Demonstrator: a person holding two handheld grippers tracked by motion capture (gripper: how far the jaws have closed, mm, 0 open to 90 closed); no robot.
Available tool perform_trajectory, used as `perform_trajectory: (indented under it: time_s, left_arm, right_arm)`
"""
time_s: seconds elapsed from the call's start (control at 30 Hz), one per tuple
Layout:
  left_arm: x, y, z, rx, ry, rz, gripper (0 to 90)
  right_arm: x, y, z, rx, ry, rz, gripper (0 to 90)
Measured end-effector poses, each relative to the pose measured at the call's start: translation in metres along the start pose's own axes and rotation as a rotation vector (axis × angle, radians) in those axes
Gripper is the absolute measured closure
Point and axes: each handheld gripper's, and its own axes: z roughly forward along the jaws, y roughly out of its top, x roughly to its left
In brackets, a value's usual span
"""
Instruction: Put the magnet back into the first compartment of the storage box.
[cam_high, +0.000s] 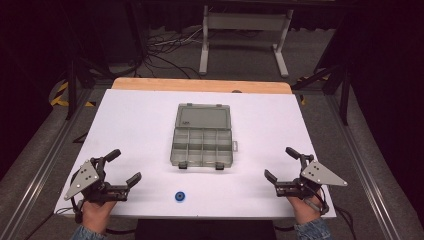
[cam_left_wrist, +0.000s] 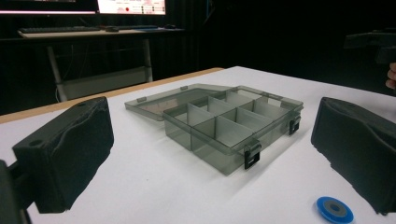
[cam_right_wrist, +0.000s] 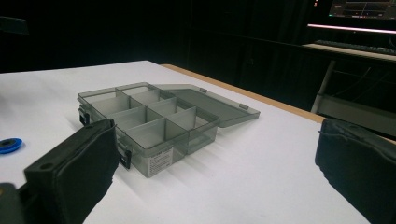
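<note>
One white table (cam_high: 140, 120) carries everything, with a strip of bare wood along its far edge. On it lies one smoky-grey plastic organiser box (cam_high: 202, 146), its lid (cam_high: 203, 117) swung fully back and lying flat on the table beyond the tray. The tray is split by partitions into a grid of compartments; eight can be counted from the high view, in two rows of four, and all look empty. Two black latches (cam_high: 183, 165) sit on the tray's near wall.

There are two grippers, one in each of the person's hands, both resting at the near edge of the table and well apart from the box. The left gripper (cam_high: 124, 167) has its jaws spread wide with nothing between them; seen along those jaws, the box (cam_left_wrist: 233, 126) lies ahead, in the open gap between the two black pads and well beyond their tips. The right gripper (cam_high: 281, 162) also stands wide and holds nothing; from its own view the box (cam_right_wrist: 149, 123) lies ahead and toward its left jaw, again beyond the tips.

The smallest thing is one blue disc (cam_high: 180, 196) with a dark centre, flat on the table between the two grippers. It lies just in front of the left gripper's right-hand jaw (cam_left_wrist: 334, 209), untouched.
</note>
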Motion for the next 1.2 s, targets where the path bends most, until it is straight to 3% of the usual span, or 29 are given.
perform_trajectory:
  time_s: [0.23, 0.57, 0.77, 0.9, 1.2]
  left_arm:
    - [-0.001, 0.004, 0.001, -0.013, -0.043, 0.007, 0.0]
    - [-0.001, 0.007, 0.001, -0.028, -0.022, 0.005, 0.0]
    - [-0.001, 0.008, 0.001, -0.026, -0.035, -0.018, 0.0]
    - [-0.002, 0.011, 0.003, -0.026, -0.041, -0.009, 0.0]
    - [-0.013, 0.026, 0.018, -0.035, -0.081, 0.003, 0.0]
  right_arm:
    - [-0.001, -0.001, -0.001, 0.001, -0.003, 0.002, 0.2]
    - [-0.001, -0.002, -0.002, 0.003, -0.005, 0.008, 0.2]
    - [-0.002, -0.003, -0.002, 0.005, -0.008, 0.015, 0.2]
    - [-0.002, -0.002, -0.002, 0.003, -0.007, 0.011, 0.2]
    - [-0.001, -0.001, -0.001, 0.003, -0.001, 0.009, 0.2]
